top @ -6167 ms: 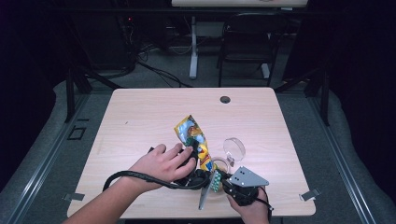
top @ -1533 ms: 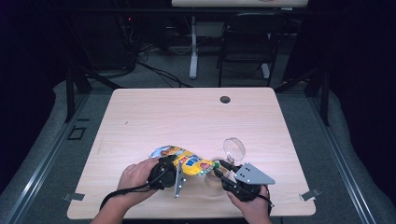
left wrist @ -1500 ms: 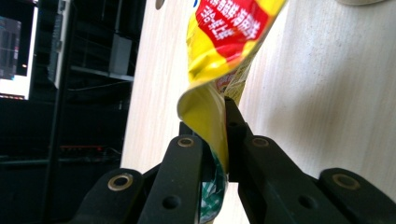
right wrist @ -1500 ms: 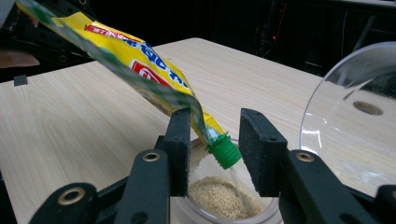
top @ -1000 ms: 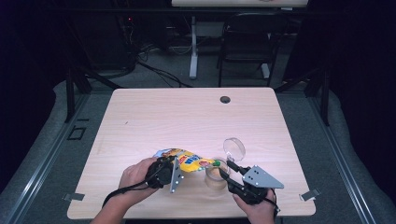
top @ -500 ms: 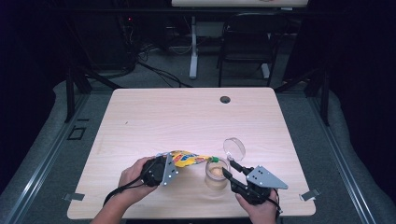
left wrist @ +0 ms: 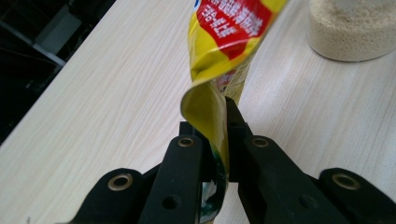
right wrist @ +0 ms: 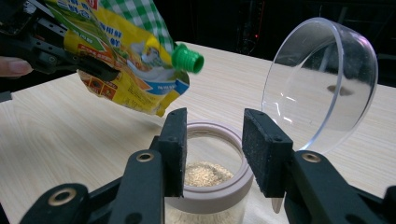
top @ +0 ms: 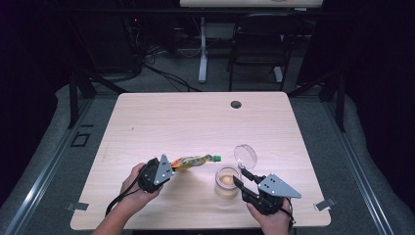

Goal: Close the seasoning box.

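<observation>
High view, near edge of wooden table [top: 195,122]. Spouted pouch [top: 192,161], left, clamped at its tail by left gripper [top: 169,166], green cap [right wrist: 187,59] on. Jar [top: 227,181], lid [top: 245,156] open, part-filled with granules; right gripper [top: 243,179] narrowly parted beside its rim, gripping nothing evident. Pouring apparently pending.

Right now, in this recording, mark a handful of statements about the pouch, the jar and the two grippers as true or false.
1. The left gripper has its jaws shut on the yellow spout pouch. True.
2. The pouch's green cap is off. False: it is still on the spout.
3. The jar stands empty. False: pale grains lie in its bottom.
4. The jar's clear hinged lid stands open. True.
5. The right gripper holds the pouch. False: its jaws stand apart on either side of the jar's rim, not on the pouch.
</observation>
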{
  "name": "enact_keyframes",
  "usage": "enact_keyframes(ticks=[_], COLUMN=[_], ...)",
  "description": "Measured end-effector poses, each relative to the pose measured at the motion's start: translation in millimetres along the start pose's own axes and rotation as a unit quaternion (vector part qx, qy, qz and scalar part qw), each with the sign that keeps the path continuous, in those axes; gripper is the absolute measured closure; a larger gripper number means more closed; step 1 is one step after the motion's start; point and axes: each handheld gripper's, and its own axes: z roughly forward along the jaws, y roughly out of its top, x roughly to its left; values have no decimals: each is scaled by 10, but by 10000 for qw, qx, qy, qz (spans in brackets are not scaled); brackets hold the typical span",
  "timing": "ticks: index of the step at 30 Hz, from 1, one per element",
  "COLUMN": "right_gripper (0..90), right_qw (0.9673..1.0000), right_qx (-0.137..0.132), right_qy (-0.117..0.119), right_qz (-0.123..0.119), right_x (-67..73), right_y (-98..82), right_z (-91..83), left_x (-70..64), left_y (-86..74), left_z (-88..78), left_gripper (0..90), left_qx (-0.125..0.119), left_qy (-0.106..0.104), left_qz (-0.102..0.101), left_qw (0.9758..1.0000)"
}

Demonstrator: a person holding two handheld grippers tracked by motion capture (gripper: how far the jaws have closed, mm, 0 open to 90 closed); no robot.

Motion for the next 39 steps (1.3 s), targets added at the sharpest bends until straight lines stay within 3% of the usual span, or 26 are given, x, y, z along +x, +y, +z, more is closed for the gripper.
enact_keyframes(ticks=[7,14,22,31,39], right_gripper=[609,609,608,607,607], right_qw=[10000,10000,10000,10000,10000], right_qx=[1,-1,19,26,10], right_qy=[-7,-23,-41,-38,-39], right_qz=[20,45,50,59,79], right_x=[-8,-12,-13,-20,-23], right_y=[-8,-13,-21,-23,-20], right_z=[-1,-4,2,2,4], left_x=[100,170,245,322,333], left_y=[-172,-313,-459,-612,-682], left_z=[-4,-9,3,45,46], left_gripper=[887,887,887,886,861], left_qx=[-140,-322,-509,-785,-859], left_qy=[-191,-293,-353,-412,-385], left_qz=[-599,-1117,-1593,-2204,-2411], left_qw=[9979,9928,9853,9714,9659])
